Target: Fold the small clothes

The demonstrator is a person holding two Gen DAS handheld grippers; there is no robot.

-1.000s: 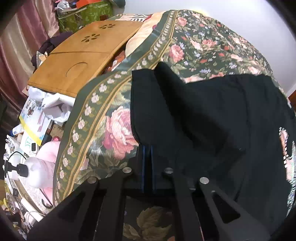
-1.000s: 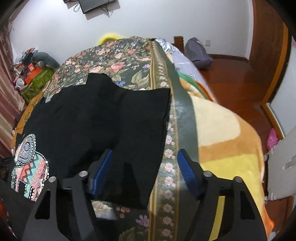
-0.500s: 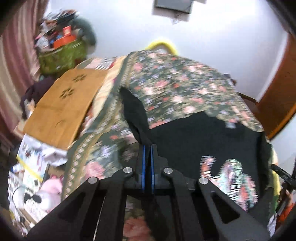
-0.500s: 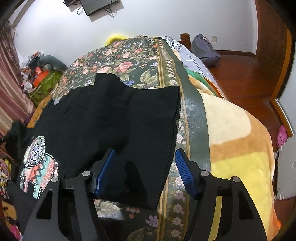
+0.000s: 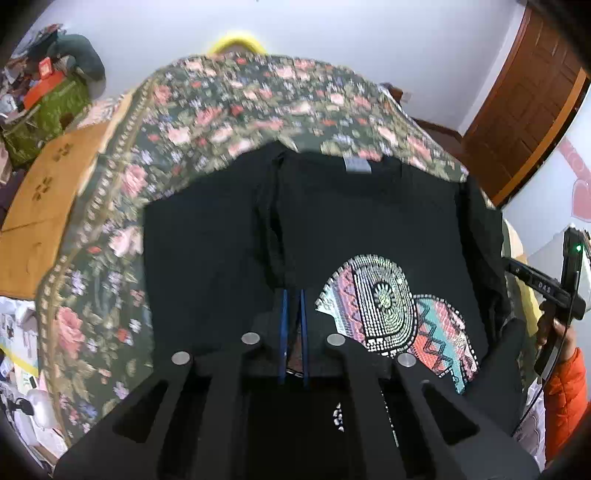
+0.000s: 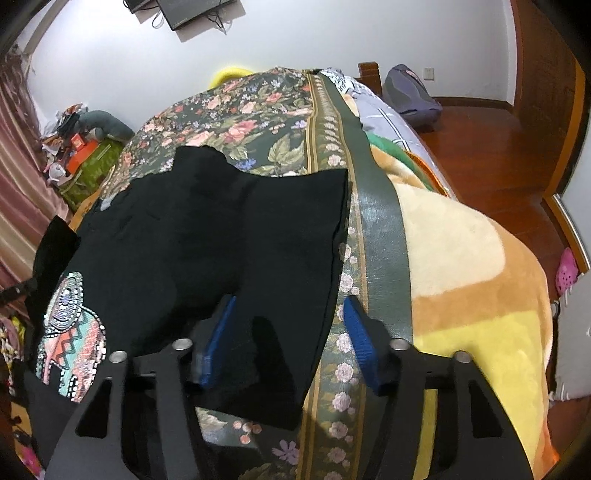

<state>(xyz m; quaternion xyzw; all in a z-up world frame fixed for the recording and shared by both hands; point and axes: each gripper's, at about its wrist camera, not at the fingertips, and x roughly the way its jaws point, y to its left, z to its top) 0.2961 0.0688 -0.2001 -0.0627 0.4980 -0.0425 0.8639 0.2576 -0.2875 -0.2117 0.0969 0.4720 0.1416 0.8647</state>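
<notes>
A black T-shirt (image 5: 369, 214) with a beaded, colourful elephant print (image 5: 391, 310) lies spread on a floral bedspread (image 5: 229, 107). My left gripper (image 5: 292, 295) is shut on a fold of the shirt's left side and holds it lifted over the shirt body. In the right wrist view the shirt (image 6: 221, 240) lies flat with its right sleeve edge near the bedspread's green border. My right gripper (image 6: 286, 308) is open and empty, its blue pads straddling the sleeve's lower edge. The right gripper also shows at the left wrist view's right edge (image 5: 554, 288).
A wooden board (image 5: 44, 192) and clutter lie left of the bed. A yellow-and-orange blanket (image 6: 461, 277) covers the bed's right side. A grey bag (image 6: 410, 92) sits on the wooden floor (image 6: 498, 147). A wall-mounted screen (image 6: 195, 11) hangs above the bed's far end.
My left gripper has swung right and up, carrying the shirt's left side over the body; the elephant print came into its view. My right gripper stayed open, shifting slightly along the sleeve.
</notes>
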